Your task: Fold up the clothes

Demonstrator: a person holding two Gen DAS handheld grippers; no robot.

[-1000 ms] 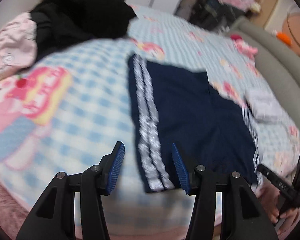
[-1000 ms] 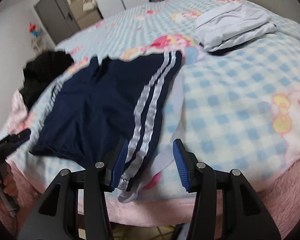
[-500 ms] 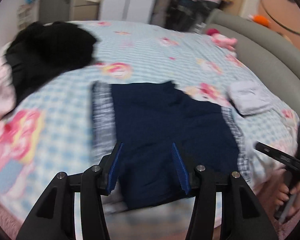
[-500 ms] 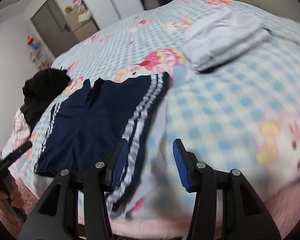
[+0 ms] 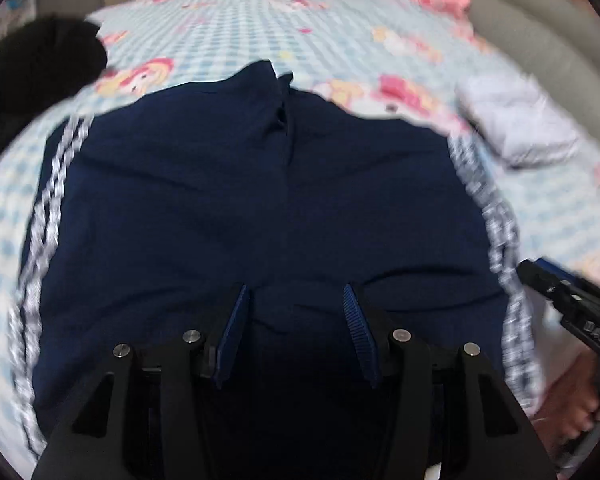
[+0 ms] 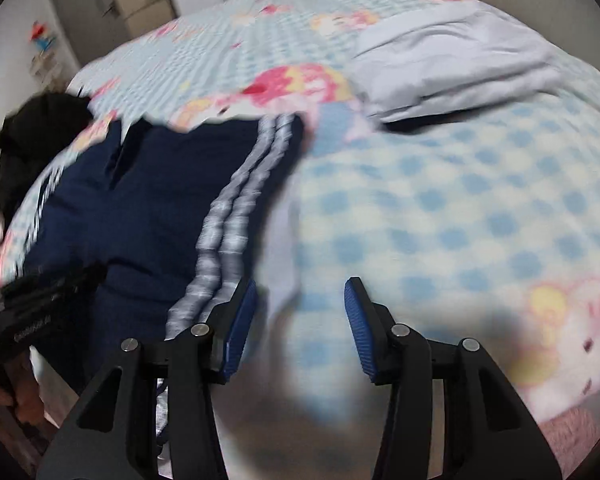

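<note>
Navy shorts [image 5: 260,200] with white side stripes lie spread flat on the checked bed cover, waistband nearest me. In the left wrist view my left gripper [image 5: 296,300] hovers open over the middle of the waistband, nothing between its blue pads. The right wrist view shows the same shorts [image 6: 152,208] at the left, their striped right edge [image 6: 228,220] running down to the left pad. My right gripper [image 6: 300,296] is open over the bare blue-checked cover just right of that edge, holding nothing. The other gripper shows at each frame's side, held by a hand.
A folded pale lilac garment [image 6: 452,68] lies at the back right of the bed. A black clothes heap [image 5: 36,60] sits at the back left. A grey padded bed frame [image 5: 540,40] curves along the right. The pink bed edge [image 6: 572,432] is near me.
My left gripper has slid right, from the shorts' left striped edge to the middle of the waistband. The right gripper has drifted slightly right, off the striped edge onto the bare cover. Jaws unchanged.
</note>
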